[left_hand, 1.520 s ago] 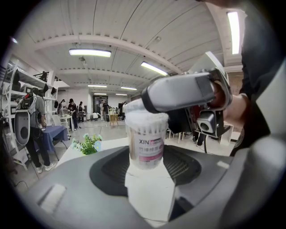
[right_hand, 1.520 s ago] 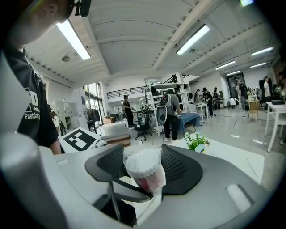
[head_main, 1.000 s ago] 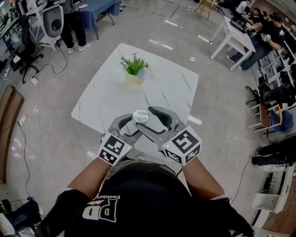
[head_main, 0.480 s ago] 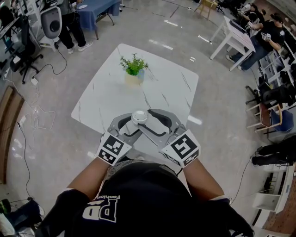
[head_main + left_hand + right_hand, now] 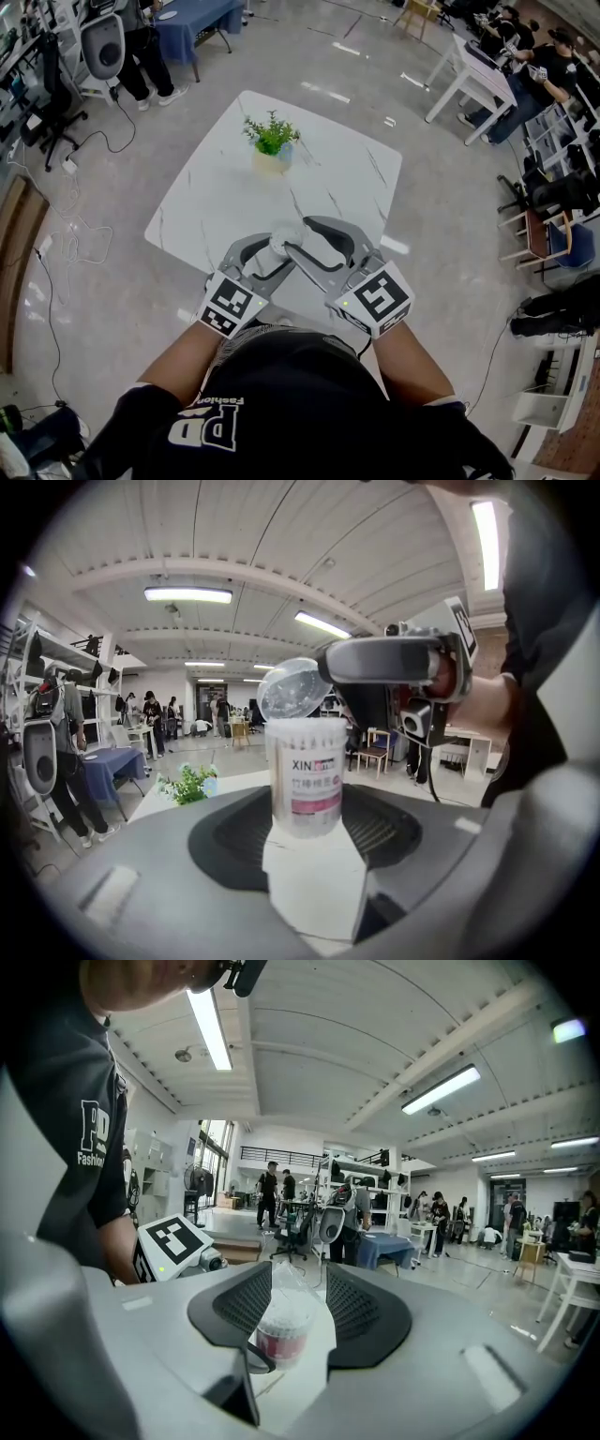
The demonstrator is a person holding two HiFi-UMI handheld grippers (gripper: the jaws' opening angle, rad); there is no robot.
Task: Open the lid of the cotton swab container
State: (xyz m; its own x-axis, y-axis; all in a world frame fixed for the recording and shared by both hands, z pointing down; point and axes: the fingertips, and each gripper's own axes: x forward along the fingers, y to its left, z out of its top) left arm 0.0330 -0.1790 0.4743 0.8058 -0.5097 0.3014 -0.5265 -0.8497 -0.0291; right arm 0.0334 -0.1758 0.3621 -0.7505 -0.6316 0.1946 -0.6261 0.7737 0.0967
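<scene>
A person holds two claws over a white marble bench (image 5: pixel 337 178). On the person's side of the potted plant (image 5: pixel 272 139), the left claw (image 5: pixel 305 808), jaws spread wide, grips the cotton swab container (image 5: pixel 305 771) upright by its base. Its clear lid (image 5: pixel 292 688) is tipped up. The right claw (image 5: pixel 289 1288) has just been closing, and its pads now press on the lid.
</scene>
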